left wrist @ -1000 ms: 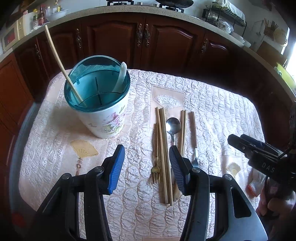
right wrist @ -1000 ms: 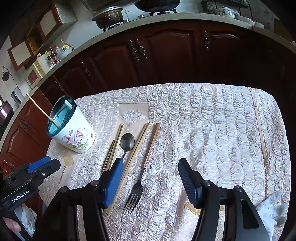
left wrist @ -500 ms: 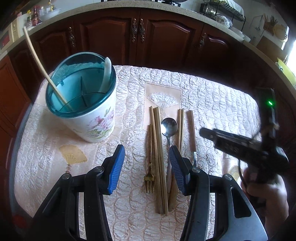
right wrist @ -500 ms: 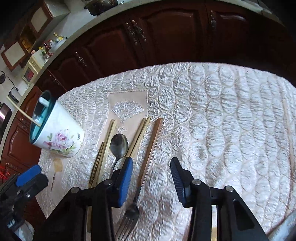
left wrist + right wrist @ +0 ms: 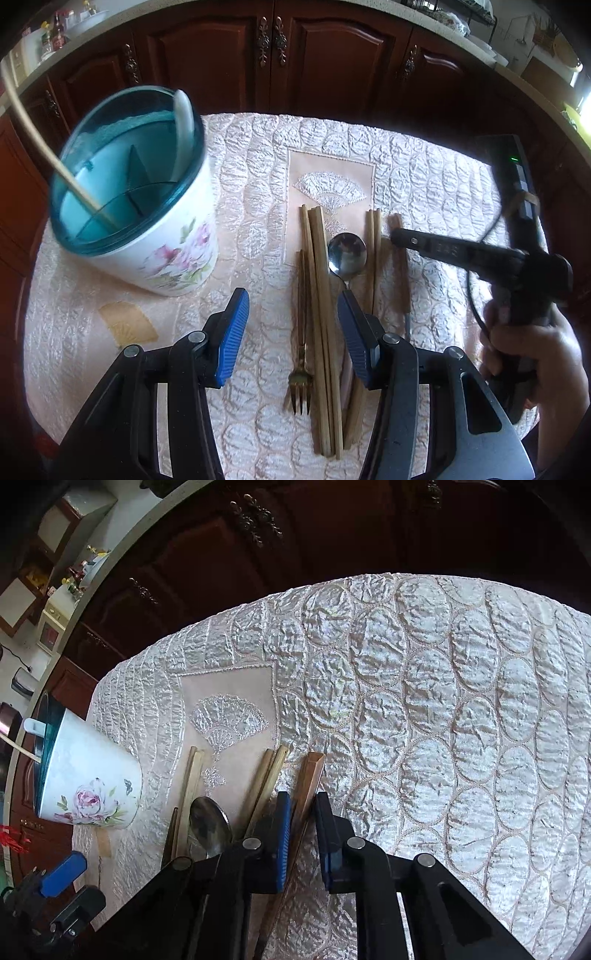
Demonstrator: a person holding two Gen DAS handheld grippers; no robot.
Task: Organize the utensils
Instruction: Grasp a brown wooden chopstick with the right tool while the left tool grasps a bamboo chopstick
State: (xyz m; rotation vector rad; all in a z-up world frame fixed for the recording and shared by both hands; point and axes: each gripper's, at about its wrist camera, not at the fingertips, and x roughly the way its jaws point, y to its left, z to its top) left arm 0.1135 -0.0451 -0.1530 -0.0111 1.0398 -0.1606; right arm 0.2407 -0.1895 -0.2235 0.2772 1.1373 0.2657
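Right gripper [image 5: 302,834] closing around the wooden fork handle [image 5: 309,786], left gripper [image 5: 291,332] spread empty; next: pinch, lift, drop into holder [image 5: 147,236].

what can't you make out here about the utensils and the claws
- Wooden-handled fork, right wrist view: its tines are hidden under the right claw, which is closing around the handle; pad contact is unclear.
- Spoon, left wrist view: its handle runs behind the left claw's finger.
- Utensil holder, left wrist view: blurred, compartment bottoms unseen.
- Chopstick in holder: its top is cut off by the frame edge.
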